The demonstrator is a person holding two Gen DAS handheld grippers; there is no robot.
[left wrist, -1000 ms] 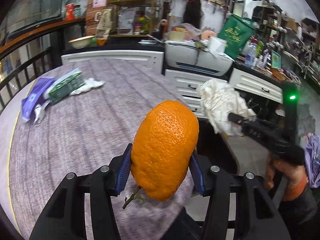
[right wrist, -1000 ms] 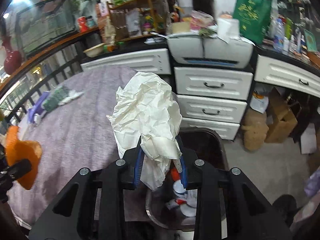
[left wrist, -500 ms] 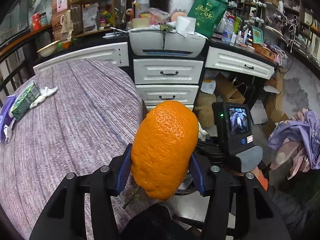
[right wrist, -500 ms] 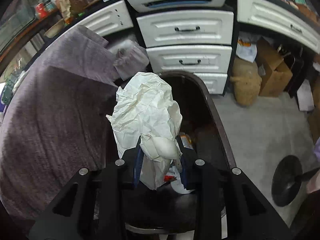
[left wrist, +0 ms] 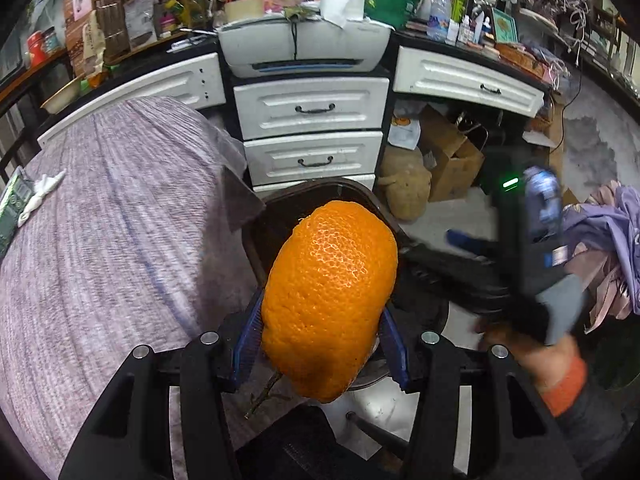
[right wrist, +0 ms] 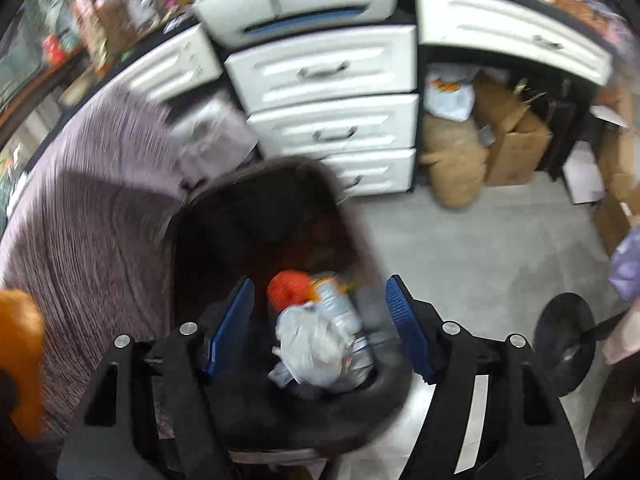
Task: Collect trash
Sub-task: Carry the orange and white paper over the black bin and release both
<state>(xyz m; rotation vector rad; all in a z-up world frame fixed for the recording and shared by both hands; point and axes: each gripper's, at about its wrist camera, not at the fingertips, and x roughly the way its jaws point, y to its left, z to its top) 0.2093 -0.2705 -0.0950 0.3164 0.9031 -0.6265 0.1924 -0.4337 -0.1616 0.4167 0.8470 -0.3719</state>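
Observation:
A large orange [left wrist: 328, 304] with a bit of stem sits squeezed between the blue pads of my left gripper [left wrist: 320, 336], which is shut on it above the near edge of the dark trash bin [left wrist: 320, 186]. The same orange [right wrist: 20, 320] shows at the far left of the right wrist view. My right gripper [right wrist: 318, 320] hangs over the bin [right wrist: 256, 184], its jaws opening with nothing pressed between the pads. Crumpled white paper [right wrist: 308, 344] lies below it in the bin on a can and other trash.
A table under purple cloth [left wrist: 100, 240] borders the bin on the left, with a green packet [left wrist: 12, 200] at its far edge. White drawers [left wrist: 312, 108] and a printer [left wrist: 304, 44] stand behind. Cardboard boxes [left wrist: 448, 152] and a black round base [right wrist: 564, 344] are on the floor to the right.
The right gripper sank over the bin and opened, and the white paper dropped out of it into the bin. The left gripper carried the orange from over the table toward the bin.

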